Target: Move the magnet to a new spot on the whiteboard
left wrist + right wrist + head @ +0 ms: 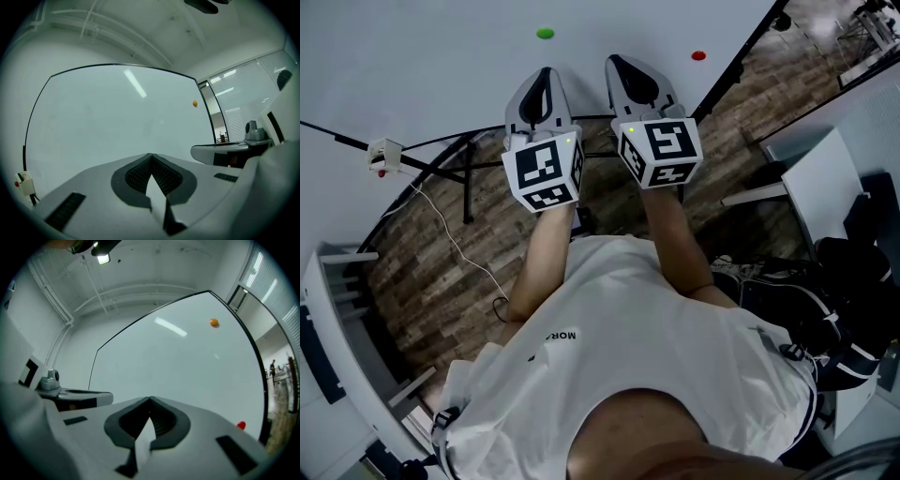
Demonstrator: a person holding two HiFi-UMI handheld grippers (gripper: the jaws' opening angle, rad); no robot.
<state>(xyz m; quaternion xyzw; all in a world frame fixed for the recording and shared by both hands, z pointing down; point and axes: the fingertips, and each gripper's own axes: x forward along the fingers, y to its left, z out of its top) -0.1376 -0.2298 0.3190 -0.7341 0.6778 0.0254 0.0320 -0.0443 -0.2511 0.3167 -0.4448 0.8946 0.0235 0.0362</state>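
Whiteboard (412,66) fills the top of the head view, vertical, black-framed, with nothing written on it. Below it is a wood-pattern floor (441,262) and black stand legs (467,178). The person's white T-shirt (656,337) fills the lower middle. Left claw (151,155) and right claw (150,399) are side by side, level, aimed at the board, tips near it but apart from it. Both are fully closed, pads meeting at the tip, nothing between them. A small white box (384,155) with a red dot hangs at the board's left edge, cable trailing down. Three magnets are stuck on the board. The green magnet (545,33) is just beyond the left claw's tip. The red magnet (698,55) is near the board's right edge, right of the right claw. The orange magnet (214,322) is high up and shows only in the two gripper views. The task does not say which one it means. Step, as a judgement: no magnet is in hand, so this fits either the pause ahead of picking one off or the pause after one is set down at its new spot; the frames do not settle it. Any grab here calls for a claw to open and pinch the disc's rim, since it sits flat on the board. Writing: shirt print reads "MOR", then goes unclear. The claw cubes carry square markers only, no words.
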